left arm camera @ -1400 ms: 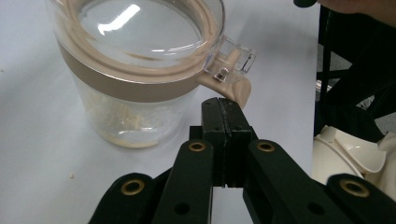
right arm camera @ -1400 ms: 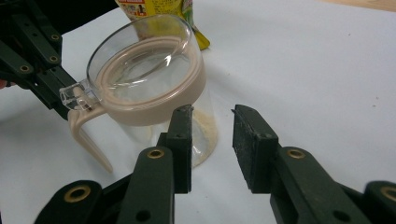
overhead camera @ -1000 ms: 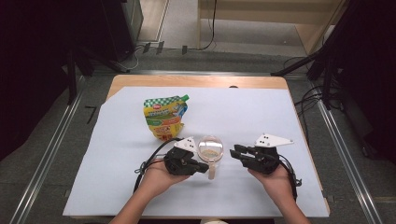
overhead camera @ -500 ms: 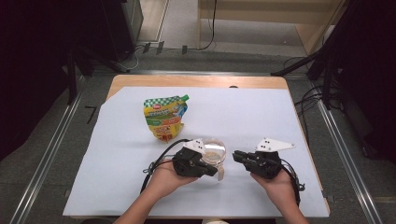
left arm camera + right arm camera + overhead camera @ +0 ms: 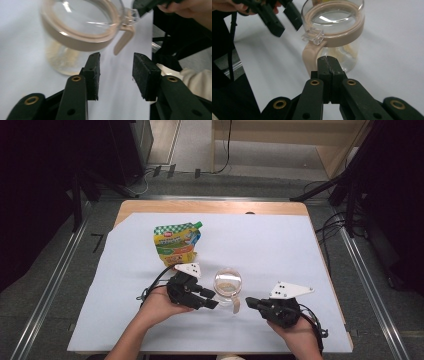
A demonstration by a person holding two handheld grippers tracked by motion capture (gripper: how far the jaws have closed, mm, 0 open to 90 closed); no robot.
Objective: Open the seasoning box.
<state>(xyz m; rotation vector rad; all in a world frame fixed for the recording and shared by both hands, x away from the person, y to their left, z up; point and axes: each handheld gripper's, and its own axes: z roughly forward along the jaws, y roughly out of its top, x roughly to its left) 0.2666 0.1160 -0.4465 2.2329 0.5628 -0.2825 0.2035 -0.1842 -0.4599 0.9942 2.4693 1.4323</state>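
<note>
the jar stands on the counter just below the pouch, the left gripper beside it just opening, empty, the right gripper clenched by its handle.

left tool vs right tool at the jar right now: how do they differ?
The left tool has just been opening and stands with its pads apart, nothing between them; the right tool has just been closing and is shut, pads pressed together on nothing. The left sits at the jar's left side; the right sits lower right, near the beige latch. Shared: both point at the jar, and neither holds it.
</note>
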